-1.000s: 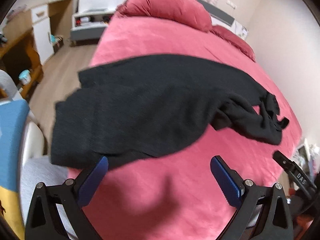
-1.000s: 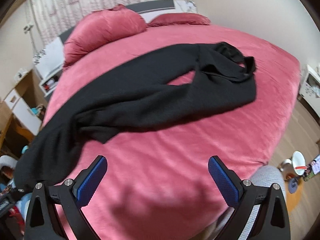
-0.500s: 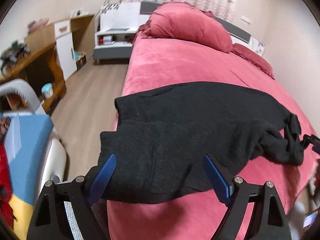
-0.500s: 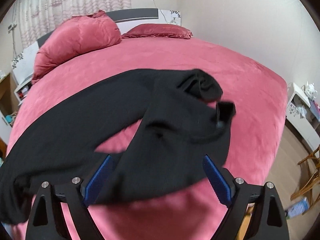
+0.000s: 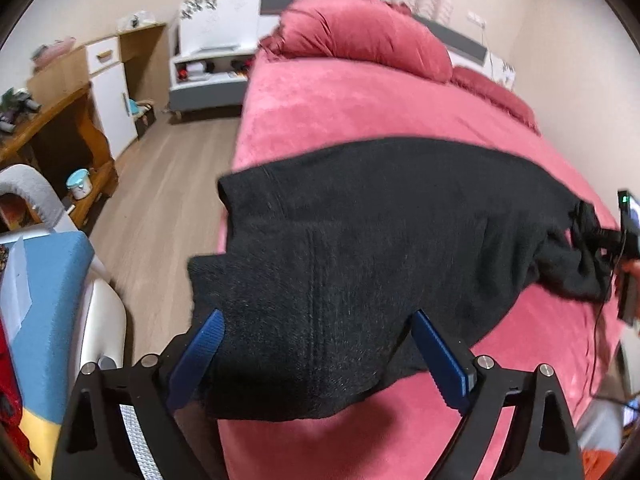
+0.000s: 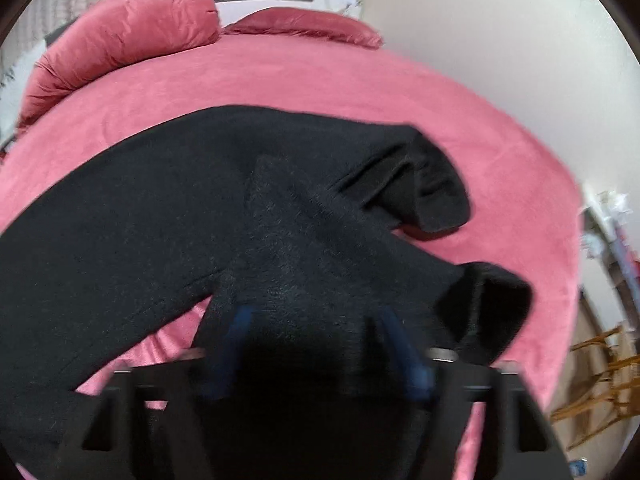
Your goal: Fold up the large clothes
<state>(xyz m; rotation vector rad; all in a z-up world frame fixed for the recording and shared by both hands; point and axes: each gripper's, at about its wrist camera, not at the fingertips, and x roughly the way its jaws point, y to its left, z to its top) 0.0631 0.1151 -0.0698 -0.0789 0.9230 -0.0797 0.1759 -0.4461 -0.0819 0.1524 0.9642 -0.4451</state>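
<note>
**Black knit garment across the pink bed, grippers at either end**

On the far left stands a blue-topped padded stand (image 5: 48,280), with a wooden desk (image 5: 52,128) behind it beside the light wood-plank floor (image 5: 160,200). The left gripper (image 5: 316,354) has its blue-padded fingers (image 5: 196,354) spread wide, released, with the near hem of the black fuzzy knit garment (image 5: 380,232) lying between them; none of the cloth is pinched. The garment stretches across the pink velvet bedspread (image 5: 340,108), its left end overhanging the bed edge. A large pink pillow (image 5: 360,28) lies at the head. At the right end, the garment (image 6: 180,208) bunches into folds over the right gripper (image 6: 320,352); its fingers are blurred, standing apart with cloth between them.
</note>
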